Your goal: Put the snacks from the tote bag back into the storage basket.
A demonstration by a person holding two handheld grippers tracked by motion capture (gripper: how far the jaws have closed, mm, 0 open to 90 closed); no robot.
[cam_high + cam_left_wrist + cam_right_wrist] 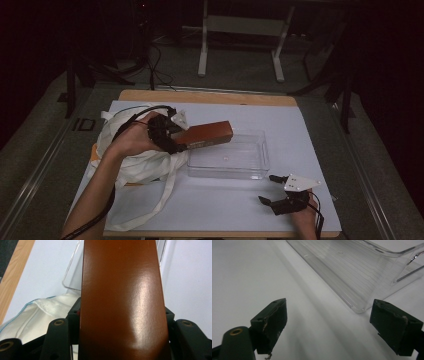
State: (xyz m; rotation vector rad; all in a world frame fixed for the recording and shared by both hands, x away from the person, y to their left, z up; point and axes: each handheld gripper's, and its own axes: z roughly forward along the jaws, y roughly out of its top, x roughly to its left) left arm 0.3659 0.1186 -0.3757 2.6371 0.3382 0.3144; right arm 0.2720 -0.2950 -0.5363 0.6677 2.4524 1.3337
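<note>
High view first: we've got the left gripper [172,136] clamped on one end of a long brown box [207,134], which sticks out over the near-left corner of the clear plastic tray [260,150]. The box is up off the worktop [300,140], tilted a bit, its far end over the tray's rim. A white cloth bag [135,165] is bunched under our left forearm. The right gripper [280,192] sits low by the tray's front right corner, jaws apart, holding nothing.

Left gripper view: the brown box [122,297] runs straight up the middle, jaws pressed on both sides of it. Grip looks square, so we'd say no need to re-grab. The tray's edge [72,277] peeks out behind, the bag [45,312] at lower left.

Right gripper view: open jaws on either side, the tray's corner [357,290] just ahead of them on the worktop [249,270].

Our take: line the box up with the tray's long side before lowering, keep it level so the far end doesn't catch the rim, and maybe steady the tray with the right gripper, since light plastic will probably slide.
</note>
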